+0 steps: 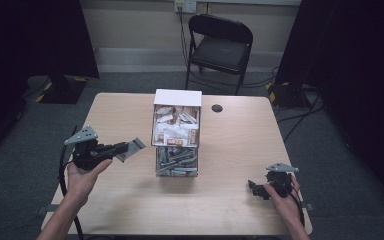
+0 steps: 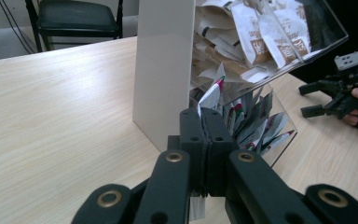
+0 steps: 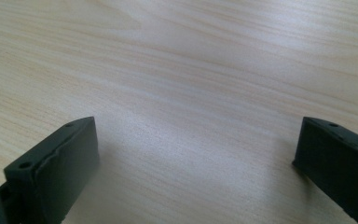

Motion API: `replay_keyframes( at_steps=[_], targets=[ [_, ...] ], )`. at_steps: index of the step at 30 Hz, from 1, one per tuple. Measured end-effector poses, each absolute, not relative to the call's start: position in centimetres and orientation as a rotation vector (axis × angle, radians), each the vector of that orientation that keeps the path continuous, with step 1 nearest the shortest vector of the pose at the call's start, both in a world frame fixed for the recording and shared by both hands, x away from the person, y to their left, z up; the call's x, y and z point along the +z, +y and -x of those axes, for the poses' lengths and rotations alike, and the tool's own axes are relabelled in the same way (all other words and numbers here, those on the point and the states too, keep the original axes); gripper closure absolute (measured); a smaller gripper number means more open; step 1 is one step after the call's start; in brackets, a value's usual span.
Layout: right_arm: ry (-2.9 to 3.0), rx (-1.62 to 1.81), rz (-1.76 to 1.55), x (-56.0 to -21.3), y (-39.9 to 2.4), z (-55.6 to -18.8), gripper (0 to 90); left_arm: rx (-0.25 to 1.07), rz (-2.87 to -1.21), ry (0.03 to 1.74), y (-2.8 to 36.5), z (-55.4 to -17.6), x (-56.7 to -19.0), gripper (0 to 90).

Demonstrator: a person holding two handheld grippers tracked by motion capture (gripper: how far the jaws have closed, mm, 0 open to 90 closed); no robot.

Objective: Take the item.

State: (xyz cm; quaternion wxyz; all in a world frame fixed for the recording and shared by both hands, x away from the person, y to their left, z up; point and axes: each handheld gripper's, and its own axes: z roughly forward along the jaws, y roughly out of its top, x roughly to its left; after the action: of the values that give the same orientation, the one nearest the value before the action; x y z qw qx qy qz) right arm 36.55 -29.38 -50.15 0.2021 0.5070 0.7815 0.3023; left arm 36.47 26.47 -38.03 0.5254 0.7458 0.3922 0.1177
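Nearest the person, at the desk's (image 1: 130, 210) front edge, 2 forearms come in from below, each hand carrying a claw. The right claw (image 1: 254, 189) rests low over the desk at the front right, its jaws standing wide apart with bare wood grain between them in the right gripper view and nothing held. The right hand (image 1: 282, 197) wraps its body from behind.

Farther in on the left, the left hand (image 1: 82, 175) lifts the left claw (image 1: 125, 148) above the desk surface, pointing toward the middle. Its jaws are pressed fully together on a silver sachet (image 1: 135, 146), a thin flat packet that sticks out past the tips toward the dispenser; in the left gripper view the sachet (image 2: 212, 95) stands up between the closed jaws, white with a touch of green and red at its top corner.

Just beyond the sachet, at the desk's centre, stands a clear 2-tier dispenser (image 1: 176, 132) with a white side wall. Its lower bin holds more silver sachets (image 1: 176, 161), its upper bin white and brown packets (image 1: 176, 127).

Behind that, a small dark round spot (image 1: 217, 108) lies on the desk near its far edge. Beyond the desk, a black folding chair (image 1: 220, 47) stands on the grey floor against the wall.
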Motion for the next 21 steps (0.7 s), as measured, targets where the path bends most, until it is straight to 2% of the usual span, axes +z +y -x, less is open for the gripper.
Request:
replay_keyframes(
  at_steps=[21],
  targets=[
    [2.182,0.844,-1.418,-50.1,-29.4,-36.5,0.0,0.257,-1.851,0.973,26.0,-37.6,-41.1,89.0]
  ],
)
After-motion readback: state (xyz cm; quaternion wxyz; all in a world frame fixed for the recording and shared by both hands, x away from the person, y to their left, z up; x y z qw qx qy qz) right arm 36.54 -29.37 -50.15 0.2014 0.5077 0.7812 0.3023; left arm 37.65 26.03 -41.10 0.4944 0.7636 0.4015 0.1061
